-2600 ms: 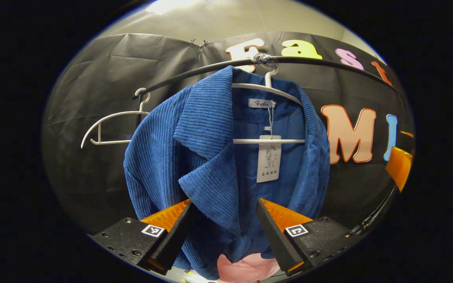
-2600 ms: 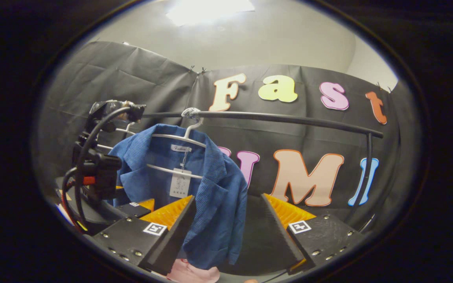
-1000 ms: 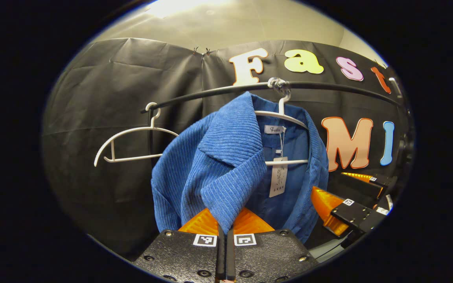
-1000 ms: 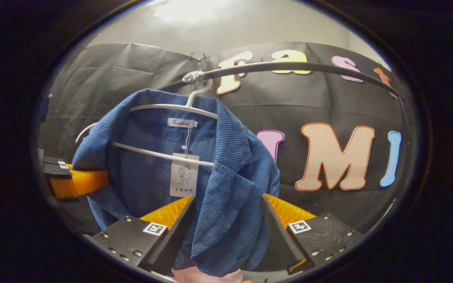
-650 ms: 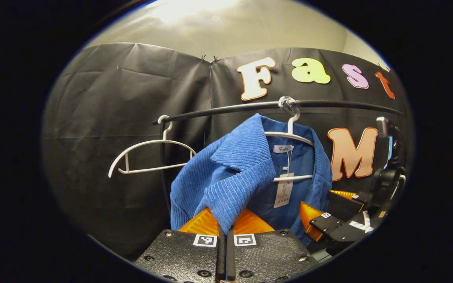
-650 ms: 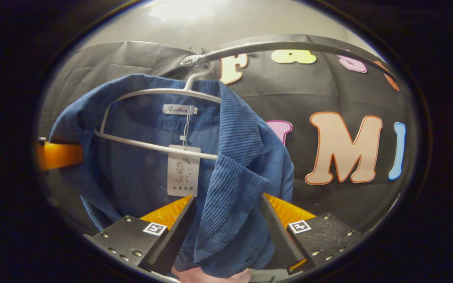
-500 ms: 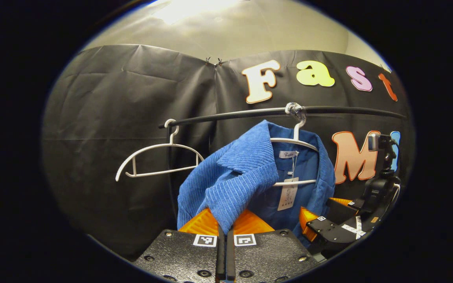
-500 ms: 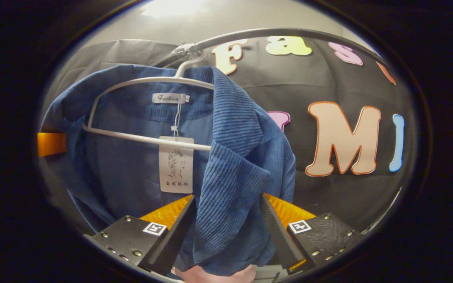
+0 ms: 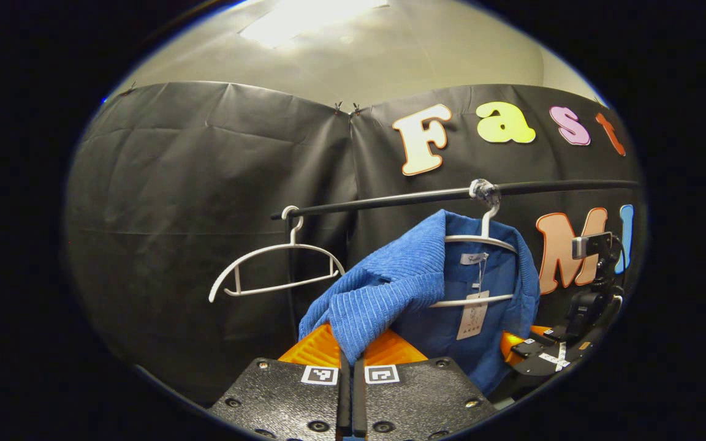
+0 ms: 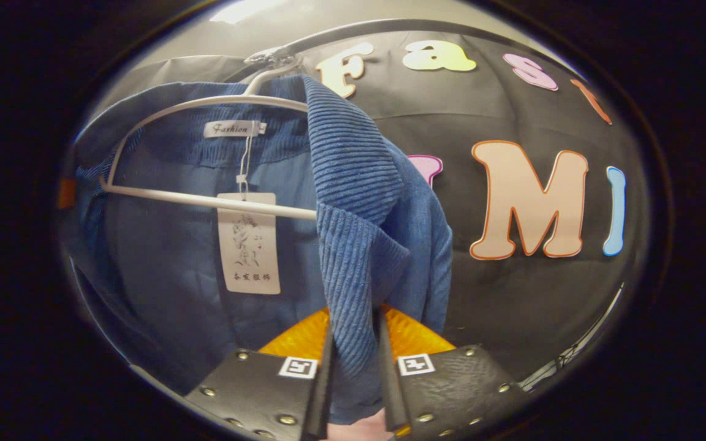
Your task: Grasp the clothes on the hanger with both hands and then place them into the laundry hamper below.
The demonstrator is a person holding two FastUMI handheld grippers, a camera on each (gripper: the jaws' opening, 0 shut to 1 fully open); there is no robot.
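A blue corduroy jacket (image 9: 488, 331) (image 10: 187, 257) hangs open on a white hanger (image 9: 482, 242) (image 10: 206, 199) hooked on a black rail (image 9: 402, 197) (image 10: 383, 27). My left gripper (image 9: 348, 367) is shut on the jacket's left lapel (image 9: 377, 300), which is pulled off the hanger toward me. My right gripper (image 10: 354, 361) is shut on the right lapel (image 10: 359, 263), close under the hanger. In the left gripper view the right gripper (image 9: 524, 349) sits low at the jacket's far side. A paper tag (image 10: 249, 243) dangles from the collar.
An empty white hanger (image 9: 276, 269) hangs at the rail's left end, beside the rail's upright post (image 9: 292, 275). The black cloth wall (image 9: 206, 196) stands close behind the rail. A bit of pink (image 10: 353, 432) peeks below the jacket hem in the right gripper view.
My right gripper has moved in closer and shut on the right lapel. My left gripper, still shut on the left lapel, has drawn back and down, stretching that side off the hanger.
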